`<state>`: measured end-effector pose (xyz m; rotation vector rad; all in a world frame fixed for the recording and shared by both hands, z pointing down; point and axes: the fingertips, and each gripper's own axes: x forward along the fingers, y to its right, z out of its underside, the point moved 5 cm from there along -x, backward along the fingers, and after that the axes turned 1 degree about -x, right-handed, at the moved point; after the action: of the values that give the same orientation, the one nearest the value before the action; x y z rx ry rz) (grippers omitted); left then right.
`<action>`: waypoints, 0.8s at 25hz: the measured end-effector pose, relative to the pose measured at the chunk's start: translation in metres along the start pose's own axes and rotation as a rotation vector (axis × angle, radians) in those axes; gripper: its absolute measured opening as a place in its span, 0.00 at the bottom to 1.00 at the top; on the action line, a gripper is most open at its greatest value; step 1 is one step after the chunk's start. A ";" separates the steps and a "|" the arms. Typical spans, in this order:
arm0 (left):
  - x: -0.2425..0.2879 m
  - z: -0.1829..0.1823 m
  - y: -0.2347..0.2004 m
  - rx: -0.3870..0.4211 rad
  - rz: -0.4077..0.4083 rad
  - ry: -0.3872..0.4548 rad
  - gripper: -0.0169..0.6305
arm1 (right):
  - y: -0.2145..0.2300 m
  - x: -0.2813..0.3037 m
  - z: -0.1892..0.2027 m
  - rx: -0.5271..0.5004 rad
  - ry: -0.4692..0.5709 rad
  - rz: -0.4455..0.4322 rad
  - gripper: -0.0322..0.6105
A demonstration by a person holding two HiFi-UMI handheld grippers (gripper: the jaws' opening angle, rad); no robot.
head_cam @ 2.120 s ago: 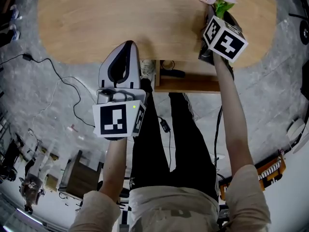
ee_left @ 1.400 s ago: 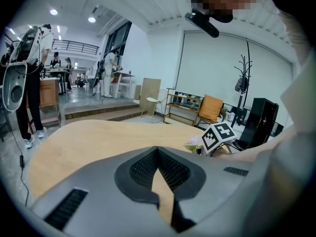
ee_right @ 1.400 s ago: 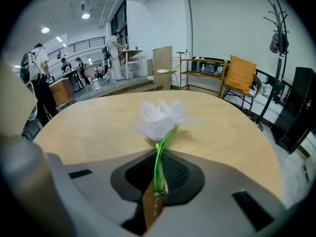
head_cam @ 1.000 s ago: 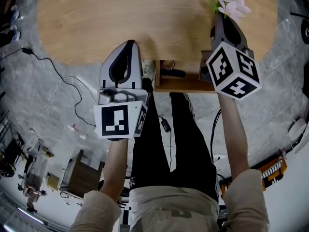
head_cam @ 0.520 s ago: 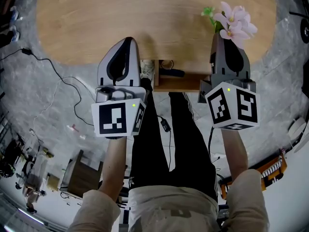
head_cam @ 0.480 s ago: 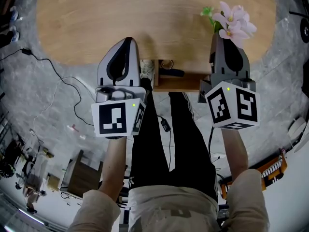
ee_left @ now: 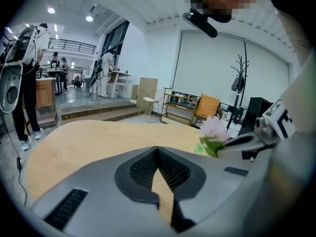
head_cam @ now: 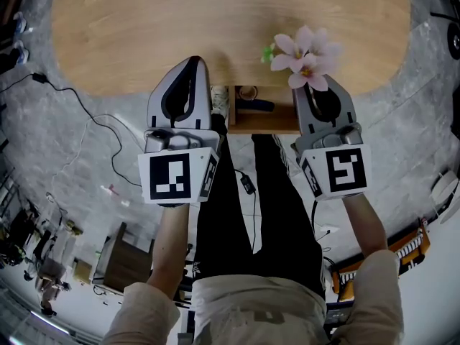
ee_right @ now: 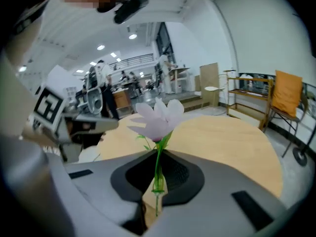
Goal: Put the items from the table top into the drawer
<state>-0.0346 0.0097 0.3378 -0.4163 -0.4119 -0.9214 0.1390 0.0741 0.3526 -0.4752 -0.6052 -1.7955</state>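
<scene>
Right jaws: we see the right gripper (ee_right: 157, 156) with its jaws squeezed together on the thin green stem (ee_right: 157, 177). The stem runs straight up through the slot between the pads.
Flower: the flower (ee_right: 159, 116) is clamped by that stem. Its pale pink petals stand upright just above the jaw tips, with a small green leaf off to one side. From the head view we place the bloom over the near edge of the table (head_cam: 144, 27), right of its middle.
Right gripper body: it is angled down toward the table's near edge, and its tips sit just at that edge.
Left jaws: the left gripper (ee_left: 158, 151) has its jaws together, tips meeting. We see nothing held between them, only table wood showing through the narrow slit below the tips.
Left gripper body: it hangs over the table's near edge, left of its middle, apart from the right gripper. In its own view the flower and the other gripper's tips show off to the right, above the table.
Drawer: the drawer (head_cam: 267, 126) stands open under the table's near edge, and in the head view it lies between the two grippers. Inside we can make out a small ring shape (head_cam: 249, 93) and a dark long thing (head_cam: 256, 107), both too small for us to name.
Below the table: black trousers (head_cam: 237, 214) run down from the drawer's front.
Floor: the floor (head_cam: 65, 164) is grey, and a dark cable (head_cam: 97, 124) trails across it left of the table's near edge.
</scene>
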 end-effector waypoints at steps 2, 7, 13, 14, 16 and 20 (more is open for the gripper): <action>0.000 0.002 0.000 0.007 0.005 -0.009 0.04 | -0.016 -0.004 0.027 -0.185 -0.067 -0.095 0.09; 0.003 0.007 0.000 0.016 0.019 -0.051 0.04 | -0.028 -0.007 0.138 -0.541 -0.309 -0.219 0.09; 0.011 0.007 0.005 0.036 0.042 -0.073 0.04 | 0.006 0.012 0.225 -0.661 -0.537 -0.220 0.09; 0.011 0.009 0.007 0.038 0.046 -0.079 0.04 | 0.008 0.016 0.231 -0.653 -0.554 -0.220 0.09; 0.012 0.011 0.009 0.041 0.053 -0.085 0.04 | 0.010 0.023 0.238 -0.644 -0.580 -0.228 0.15; 0.015 0.012 0.018 0.049 0.074 -0.090 0.04 | 0.008 0.030 0.239 -0.645 -0.591 -0.251 0.36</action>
<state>-0.0139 0.0152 0.3521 -0.4268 -0.4968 -0.8210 0.1421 0.1971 0.5603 -1.4570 -0.4772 -2.0819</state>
